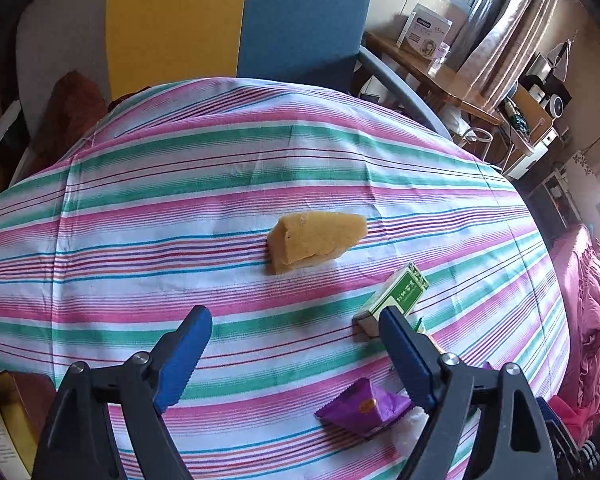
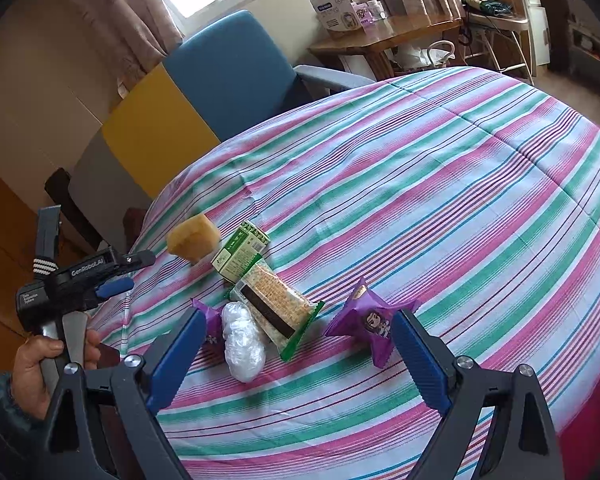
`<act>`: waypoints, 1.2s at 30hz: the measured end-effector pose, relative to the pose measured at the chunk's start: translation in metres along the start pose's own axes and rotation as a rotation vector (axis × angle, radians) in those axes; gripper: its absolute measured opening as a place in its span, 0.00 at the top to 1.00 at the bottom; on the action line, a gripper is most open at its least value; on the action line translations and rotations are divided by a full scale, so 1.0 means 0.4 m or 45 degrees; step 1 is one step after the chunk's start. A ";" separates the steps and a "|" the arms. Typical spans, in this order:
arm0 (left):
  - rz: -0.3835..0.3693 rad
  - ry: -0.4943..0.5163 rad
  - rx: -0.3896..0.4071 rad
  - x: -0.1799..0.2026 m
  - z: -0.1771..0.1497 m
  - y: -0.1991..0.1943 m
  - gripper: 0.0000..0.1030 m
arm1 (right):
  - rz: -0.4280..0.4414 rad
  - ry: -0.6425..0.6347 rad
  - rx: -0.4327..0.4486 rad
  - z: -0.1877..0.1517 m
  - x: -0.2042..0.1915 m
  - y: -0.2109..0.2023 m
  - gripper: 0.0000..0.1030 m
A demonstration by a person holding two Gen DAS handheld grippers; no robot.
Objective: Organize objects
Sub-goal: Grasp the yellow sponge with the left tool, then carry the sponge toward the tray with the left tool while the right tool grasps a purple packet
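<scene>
On the round table under its pink, green and white striped cloth (image 2: pixel 440 184), a small cluster of things lies toward the left edge as the right wrist camera sees it. Farthest out is a yellow wedge of sponge (image 2: pixel 193 237), and just beside it a small green and white cardboard box (image 2: pixel 240 251). Touching the near end of that box is a green-edged clear packet of pale crackers with a dark band (image 2: pixel 278 304), lying at a slant. A lump wrapped in clear plastic film (image 2: pixel 243 340) rests against the packet's left side, with a purple foil snack pouch (image 2: pixel 210 326) at its other side. A second purple foil pouch with a cartoon face (image 2: pixel 370 322) sits a little apart to the right.

The right gripper (image 2: pixel 298 360) hangs above the near edge, blue pads spread wide, holding nothing. The left gripper (image 1: pixel 296 354) likewise stands wide open and empty over the cloth, near the box; the person's left hand (image 2: pixel 40 368) grips its handle. Beyond the far edge stands a blue upholstered armchair (image 2: pixel 236 68).
</scene>
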State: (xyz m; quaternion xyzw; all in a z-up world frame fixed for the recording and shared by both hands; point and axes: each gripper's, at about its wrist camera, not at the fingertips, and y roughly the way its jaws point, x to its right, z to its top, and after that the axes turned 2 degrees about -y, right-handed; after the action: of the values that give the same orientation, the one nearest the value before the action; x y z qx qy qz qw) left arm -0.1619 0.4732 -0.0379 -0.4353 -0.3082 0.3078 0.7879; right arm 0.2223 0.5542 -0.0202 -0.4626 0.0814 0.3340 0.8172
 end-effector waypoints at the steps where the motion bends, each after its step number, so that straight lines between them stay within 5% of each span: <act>1: 0.005 0.005 -0.003 0.011 0.012 0.015 0.16 | 0.006 -0.004 -0.004 0.000 -0.002 0.002 0.09; 12: 0.085 -0.019 -0.074 0.067 0.102 0.201 0.12 | 0.088 -0.007 -0.021 -0.001 -0.007 0.009 0.08; 13: 0.091 -0.027 -0.083 0.063 0.103 0.213 0.16 | 0.093 -0.008 -0.023 -0.001 -0.008 0.009 0.08; 14: 0.085 -0.041 -0.083 0.056 0.101 0.219 0.35 | 0.097 -0.009 -0.022 -0.002 -0.009 0.008 0.08; 16: 0.055 -0.064 -0.064 0.039 0.096 0.214 0.36 | 0.102 -0.007 -0.019 -0.002 -0.009 0.007 0.07; 22: -0.015 -0.057 0.012 0.005 0.051 0.107 0.38 | 0.089 -0.012 -0.014 -0.001 -0.008 0.006 0.08; 36: -0.103 0.102 0.068 -0.043 -0.211 -0.269 0.38 | -0.026 0.223 0.121 0.017 0.087 -0.040 0.08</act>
State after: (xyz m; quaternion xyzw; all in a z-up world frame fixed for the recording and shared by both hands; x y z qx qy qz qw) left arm -0.0858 0.3719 0.0162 -0.4132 -0.2856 0.2660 0.8227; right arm 0.2575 0.5703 -0.0205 -0.4513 0.1634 0.2797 0.8315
